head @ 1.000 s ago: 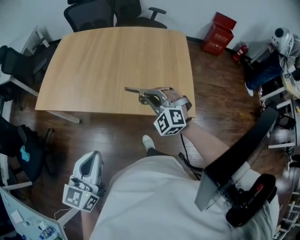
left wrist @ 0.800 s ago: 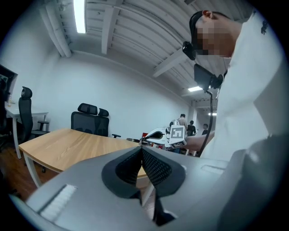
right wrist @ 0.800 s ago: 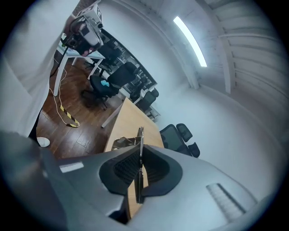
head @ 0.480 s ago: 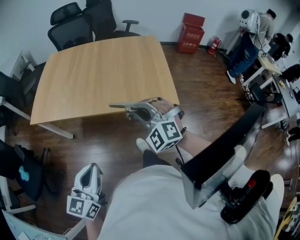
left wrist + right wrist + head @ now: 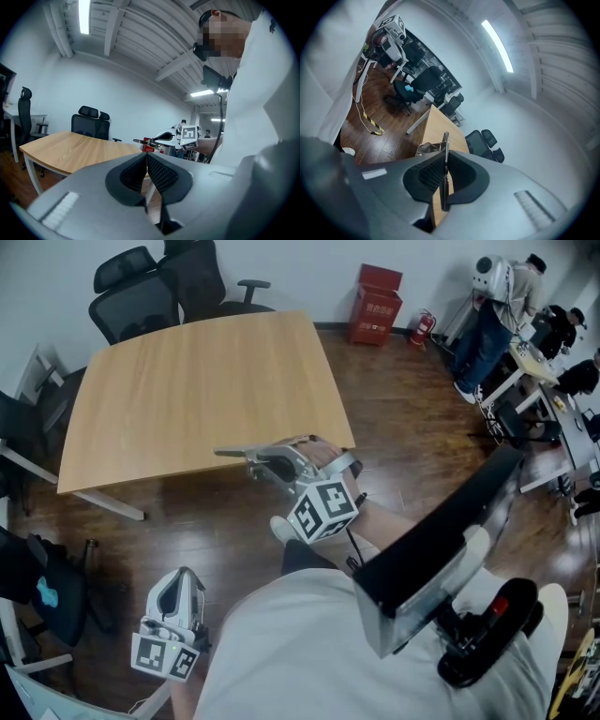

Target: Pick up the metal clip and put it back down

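While the R gripper (image 5: 257, 461) is clamped tight on the metal clip (image 5: 230, 453), the clip sticks out to the left over the near edge of the wooden table (image 5: 187, 381), up off the top, thin edge showing btwn the jaws. L gripper (image 5: 182, 577) hangs low over the floor (image 5: 403, 427), jaws pressed together w/ nothing btwn them.

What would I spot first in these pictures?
The right gripper pinches a thin metal clip in the air over the near edge of the big wooden table. The left gripper hangs low at the person's side, shut and empty.
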`<state>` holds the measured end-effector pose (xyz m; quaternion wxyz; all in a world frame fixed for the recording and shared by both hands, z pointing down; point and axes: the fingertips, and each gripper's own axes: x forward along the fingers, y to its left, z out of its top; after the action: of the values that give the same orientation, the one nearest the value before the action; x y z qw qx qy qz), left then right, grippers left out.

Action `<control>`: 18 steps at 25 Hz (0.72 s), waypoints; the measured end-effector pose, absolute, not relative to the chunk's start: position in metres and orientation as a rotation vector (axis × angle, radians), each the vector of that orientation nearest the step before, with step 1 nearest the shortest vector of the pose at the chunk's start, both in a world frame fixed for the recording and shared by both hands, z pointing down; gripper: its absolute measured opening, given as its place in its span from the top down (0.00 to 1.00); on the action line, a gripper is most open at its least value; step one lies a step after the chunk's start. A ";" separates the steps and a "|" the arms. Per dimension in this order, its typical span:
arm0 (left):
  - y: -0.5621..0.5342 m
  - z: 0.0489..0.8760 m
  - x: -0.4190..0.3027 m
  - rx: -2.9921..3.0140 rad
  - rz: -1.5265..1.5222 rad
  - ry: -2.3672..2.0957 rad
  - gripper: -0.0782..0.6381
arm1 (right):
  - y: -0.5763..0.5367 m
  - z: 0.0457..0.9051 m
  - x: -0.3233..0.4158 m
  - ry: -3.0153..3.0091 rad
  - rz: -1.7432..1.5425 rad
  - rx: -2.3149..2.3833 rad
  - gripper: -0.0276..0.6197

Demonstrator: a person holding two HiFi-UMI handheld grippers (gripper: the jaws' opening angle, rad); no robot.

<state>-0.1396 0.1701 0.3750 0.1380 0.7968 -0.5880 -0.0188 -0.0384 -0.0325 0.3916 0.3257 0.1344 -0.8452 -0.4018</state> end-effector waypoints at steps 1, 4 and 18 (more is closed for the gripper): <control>0.166 0.375 -0.140 2.304 -0.053 -1.701 0.89 | -0.039 0.394 -0.040 -2.212 -1.053 0.351 0.95; 0.153 0.375 -0.141 2.301 -0.046 -1.703 0.89 | -0.060 0.407 -0.043 -2.207 -1.045 0.342 0.95; 0.062 0.366 -0.140 2.246 -0.006 -1.730 0.89 | -0.199 0.516 -0.064 -2.156 -0.968 0.254 0.95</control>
<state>-0.1398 0.0624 0.3665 0.1530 0.7829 -0.6030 -0.0020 -0.0637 -0.1989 0.5163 0.3731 0.0991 -0.8416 -0.3777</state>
